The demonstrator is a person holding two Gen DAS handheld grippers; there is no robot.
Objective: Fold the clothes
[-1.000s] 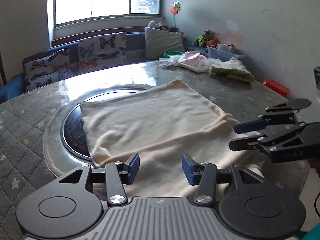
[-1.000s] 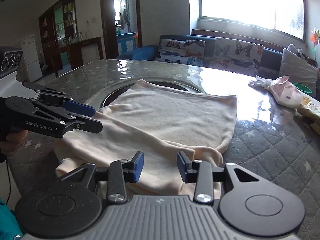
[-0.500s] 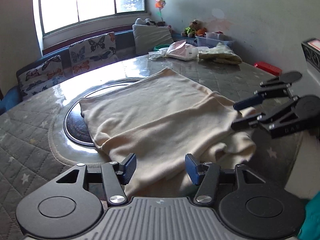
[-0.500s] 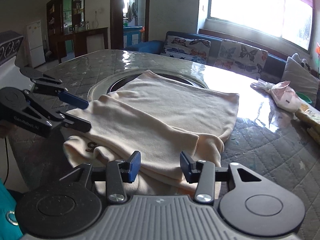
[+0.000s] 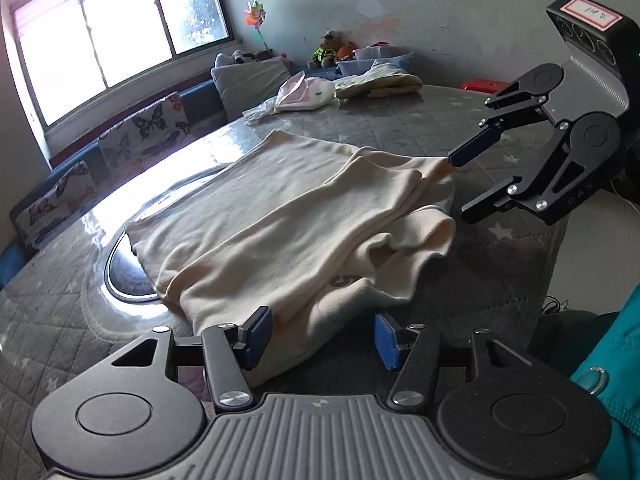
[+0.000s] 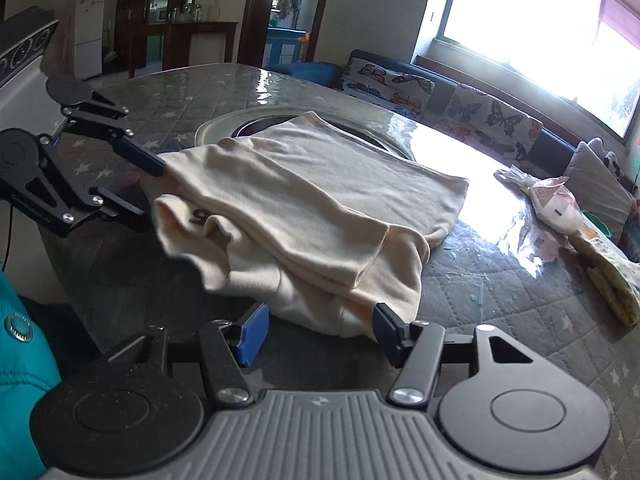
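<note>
Your left gripper point(image 5: 316, 338) stands spread at the cream garment's point(image 5: 288, 216) near hem, gripping nothing; your right gripper point(image 6: 316, 334) is opening at the other corner, cloth between its jaws; the half-folded garment fills mid-frame on the table point(image 5: 52, 320), seemingly just laid down.

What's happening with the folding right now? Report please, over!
Left hand-held gripper open at the cream shirt's near edge. Right hand-held gripper opening, pads off the cloth. Shirt half folded on the quilted table. Nothing in the way.
</note>
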